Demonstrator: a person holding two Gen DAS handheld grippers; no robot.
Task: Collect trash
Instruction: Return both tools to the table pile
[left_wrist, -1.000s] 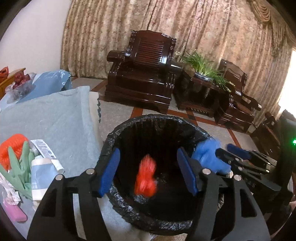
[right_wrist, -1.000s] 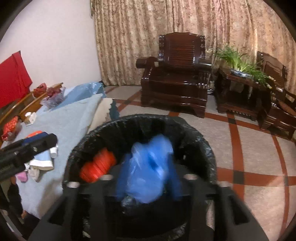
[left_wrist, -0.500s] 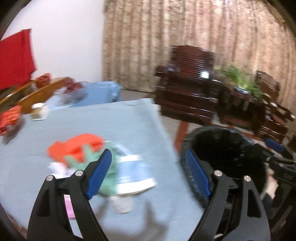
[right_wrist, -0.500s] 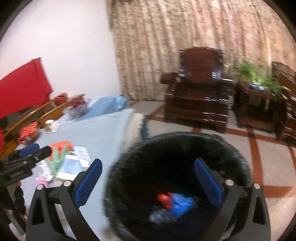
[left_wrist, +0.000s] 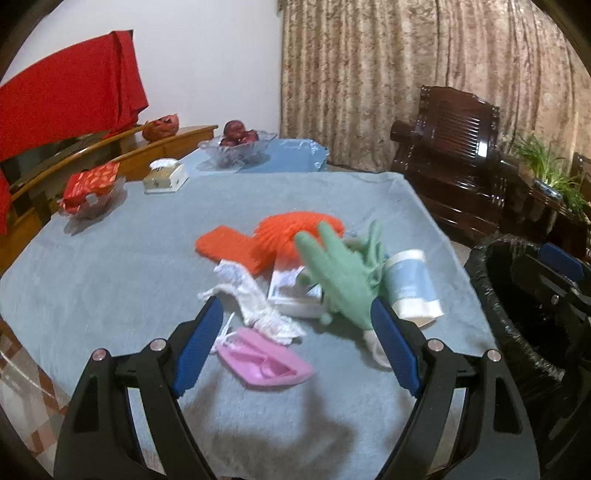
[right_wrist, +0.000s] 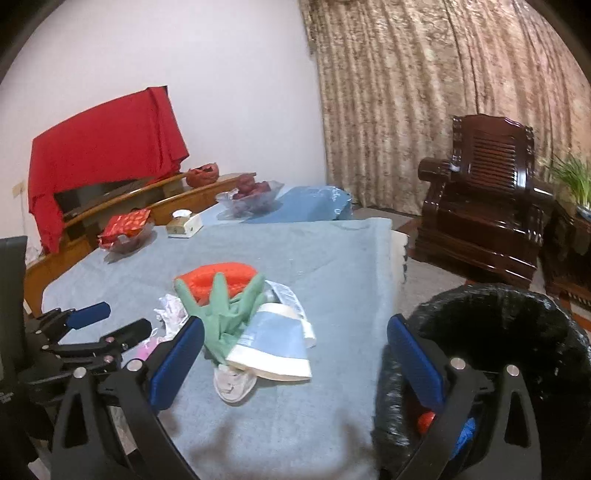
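A heap of trash lies on the grey-blue tablecloth (left_wrist: 110, 266): an orange paper fan (left_wrist: 295, 236), a green glove (left_wrist: 343, 273), a blue-and-white packet (left_wrist: 410, 284), crumpled white tissue (left_wrist: 255, 295) and a pink wrapper (left_wrist: 266, 362). My left gripper (left_wrist: 295, 314) hangs open just short of the heap, holding nothing. My right gripper (right_wrist: 295, 325) is open and empty too, between the packet (right_wrist: 273, 347) and the black-lined bin (right_wrist: 498, 325). Red trash (right_wrist: 426, 421) and blue trash (right_wrist: 467, 434) lie inside the bin.
At the table's far side stand a tissue box (left_wrist: 164, 179), a glass fruit bowl (left_wrist: 238, 146) and a red box in a dish (left_wrist: 90, 184). A wooden sideboard (left_wrist: 74, 158) runs along the left. A dark armchair (left_wrist: 454, 155) and a plant (left_wrist: 546, 166) stand beyond the bin.
Both grippers have swung left from over the bin to the table. The red piece and the blue bag have dropped into the bin, and both pairs of jaws stand wider.
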